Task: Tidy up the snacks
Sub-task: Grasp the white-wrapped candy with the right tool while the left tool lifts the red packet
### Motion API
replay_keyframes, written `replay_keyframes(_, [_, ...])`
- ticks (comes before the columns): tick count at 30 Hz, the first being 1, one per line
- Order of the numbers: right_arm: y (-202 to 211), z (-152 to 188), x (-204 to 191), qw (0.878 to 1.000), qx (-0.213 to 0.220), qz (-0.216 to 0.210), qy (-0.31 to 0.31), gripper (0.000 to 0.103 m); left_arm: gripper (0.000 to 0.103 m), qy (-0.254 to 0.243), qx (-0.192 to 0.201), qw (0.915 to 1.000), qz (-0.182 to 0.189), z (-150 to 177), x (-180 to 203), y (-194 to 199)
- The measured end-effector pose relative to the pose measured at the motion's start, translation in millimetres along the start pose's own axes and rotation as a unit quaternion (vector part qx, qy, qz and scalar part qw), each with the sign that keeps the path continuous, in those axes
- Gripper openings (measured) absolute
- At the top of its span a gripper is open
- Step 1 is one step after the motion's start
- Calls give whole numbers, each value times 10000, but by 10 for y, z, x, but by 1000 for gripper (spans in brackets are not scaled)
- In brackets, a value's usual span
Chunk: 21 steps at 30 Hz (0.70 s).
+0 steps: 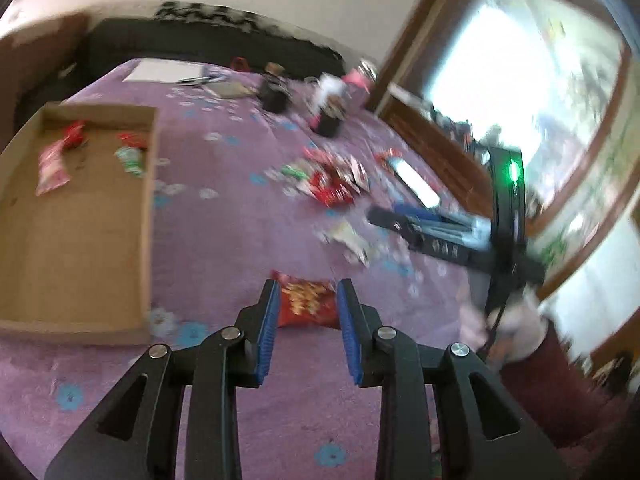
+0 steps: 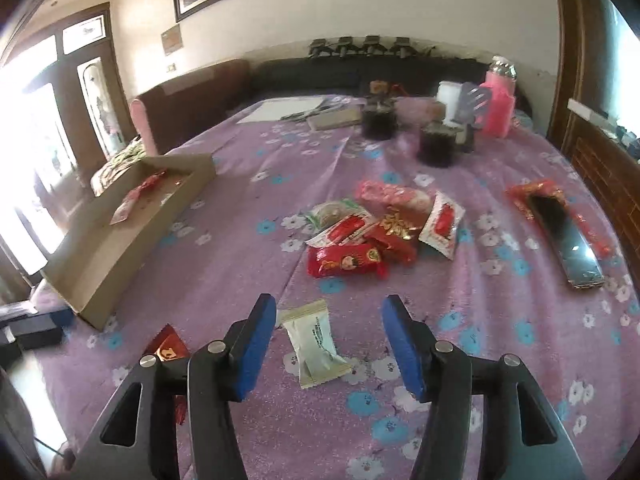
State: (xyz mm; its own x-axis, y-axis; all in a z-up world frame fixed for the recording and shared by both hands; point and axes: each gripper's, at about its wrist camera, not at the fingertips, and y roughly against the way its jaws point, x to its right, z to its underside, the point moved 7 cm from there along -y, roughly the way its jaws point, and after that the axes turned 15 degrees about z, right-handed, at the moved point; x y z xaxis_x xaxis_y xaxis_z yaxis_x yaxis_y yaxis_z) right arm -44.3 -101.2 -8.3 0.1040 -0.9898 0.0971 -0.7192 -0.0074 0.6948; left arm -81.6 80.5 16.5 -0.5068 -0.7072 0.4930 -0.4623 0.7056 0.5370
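Left wrist view, blurred: the left gripper [image 1: 307,312] seems clamped on a small red crinkly foil snack packet [image 1: 305,305], beside the shallow brown cardboard tray [image 1: 149,184]. Right gripper [image 2: 328,336] hangs with jaws apart over a light, soft white plastic-wrapped snack [image 2: 314,342] on the purple flowered cloth [image 2: 248,240]; pinch across its middle.

Bare purple bedspread [image 2: 248,240] lies open between the cardboard tray [image 2: 120,248] and the heap of snack packets [image 2: 372,232]. Beyond the heap, two dark jars [image 2: 438,146] and a pink bottle [image 2: 498,108] block the far side.

One cardboard box [image 2: 120,248], two dark jars [image 2: 378,122], one pink bottle [image 2: 496,108], one white packet [image 2: 316,342].
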Motion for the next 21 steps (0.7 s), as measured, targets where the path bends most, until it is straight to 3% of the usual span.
replay_keyframes(2, [-95,39,-71,9994,-196,-138,261,58,36,-522,-286,9981,-170,23,127,-203])
replay_keyframes(4, [-218,103,-110,9983,-339,-191,435,58,55,-946,-430,9940,-327,29,195,-312])
replay_keyframes(6, [-324,147,-101,9976,-486,-249,420,58,59,-1710,-528,9820,-599,3,286,-416])
replay_keyframes(9, [-419,197,-88,9971,-592,-307,367,57,79,-2497,-773,9622,-758,-12,333,-544])
replay_keyframes(13, [-455,240,-72,9968,-644,-356,316,57,79,-2905,-1392,9433,-801,23,241,-768])
replay_keyframes(17, [-452,235,-65,9967,-663,-380,287,57,79,-2827,-1744,9389,-898,68,110,-885])
replay_keyframes(19, [-455,238,-57,9968,-654,-300,336,52,80,-2773,-1975,9358,-921,161,53,-968])
replay_keyframes(20, [-455,239,-53,9969,-646,-268,351,49,80,-2764,-1870,9384,-897,157,59,-956])
replay_keyframes(21, [-453,243,-43,9971,-631,-231,364,41,80,-2726,-1924,9382,-919,168,51,-959])
